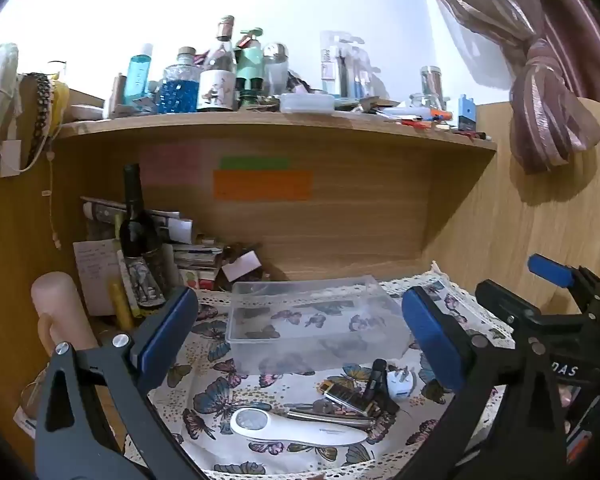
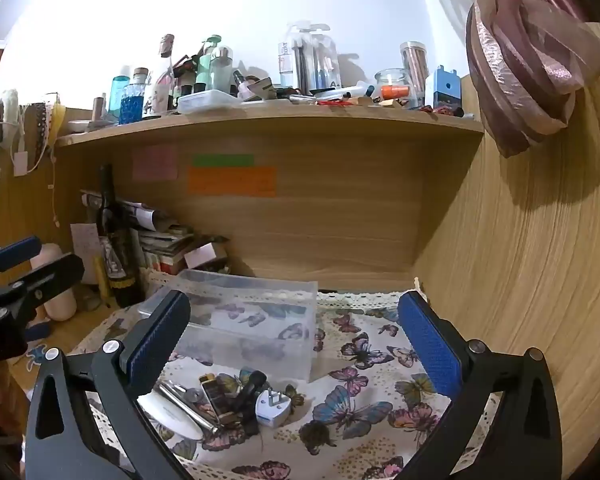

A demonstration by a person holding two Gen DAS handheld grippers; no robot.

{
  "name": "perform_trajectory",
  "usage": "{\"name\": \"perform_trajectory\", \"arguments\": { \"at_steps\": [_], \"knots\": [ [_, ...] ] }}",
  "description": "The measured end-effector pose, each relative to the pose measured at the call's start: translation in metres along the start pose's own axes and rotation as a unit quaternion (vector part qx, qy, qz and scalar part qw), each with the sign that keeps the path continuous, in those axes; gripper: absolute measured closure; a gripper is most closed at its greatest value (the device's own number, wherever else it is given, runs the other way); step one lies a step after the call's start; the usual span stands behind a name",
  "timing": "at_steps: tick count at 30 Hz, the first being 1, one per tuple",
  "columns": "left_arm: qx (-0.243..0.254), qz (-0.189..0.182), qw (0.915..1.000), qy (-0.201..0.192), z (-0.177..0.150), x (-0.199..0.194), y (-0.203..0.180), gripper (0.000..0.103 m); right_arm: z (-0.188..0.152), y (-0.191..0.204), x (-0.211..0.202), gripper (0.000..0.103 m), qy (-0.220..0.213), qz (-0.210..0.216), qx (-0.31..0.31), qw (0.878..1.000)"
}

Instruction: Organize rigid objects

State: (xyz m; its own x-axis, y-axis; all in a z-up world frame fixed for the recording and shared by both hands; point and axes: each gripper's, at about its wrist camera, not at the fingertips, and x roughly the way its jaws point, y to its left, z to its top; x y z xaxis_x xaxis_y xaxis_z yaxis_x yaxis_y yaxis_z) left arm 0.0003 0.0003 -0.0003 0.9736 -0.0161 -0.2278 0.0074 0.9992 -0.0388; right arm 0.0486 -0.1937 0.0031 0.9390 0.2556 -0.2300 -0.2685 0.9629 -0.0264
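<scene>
Sitting lowest in the frame, on the butterfly cloth (image 1: 236,396) over the counter, is a little pile of rigid stuff: a white handheld magnifier (image 1: 296,428), a metal tool (image 1: 328,416), a gold-and-black lighter (image 1: 346,394), a black clip-like thing (image 1: 374,376) and a white plug adapter (image 1: 400,385), all bunched together and touching. Both the left gripper (image 1: 300,332) and the right gripper (image 2: 294,332) have jaws spread wide, holding nothing, hovering above the cloth. Just behind the pile, mid-frame, is a clear plastic box (image 1: 312,320), looks empty, only the cloth pattern showing through. Further back left, a dark wine bottle (image 1: 134,220) stands against stacked papers, hard to make out. Top shelf (image 1: 260,118) is crammed with bottles.
</scene>
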Motion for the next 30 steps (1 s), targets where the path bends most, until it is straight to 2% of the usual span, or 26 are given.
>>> {"name": "perform_trajectory", "arguments": {
  "at_steps": [30],
  "knots": [
    [-0.011,-0.005,0.9999,0.006,-0.003,0.008,0.009,0.000,0.004,0.003,0.002,0.000,-0.003,0.008,0.014,1.000]
  ]
}}
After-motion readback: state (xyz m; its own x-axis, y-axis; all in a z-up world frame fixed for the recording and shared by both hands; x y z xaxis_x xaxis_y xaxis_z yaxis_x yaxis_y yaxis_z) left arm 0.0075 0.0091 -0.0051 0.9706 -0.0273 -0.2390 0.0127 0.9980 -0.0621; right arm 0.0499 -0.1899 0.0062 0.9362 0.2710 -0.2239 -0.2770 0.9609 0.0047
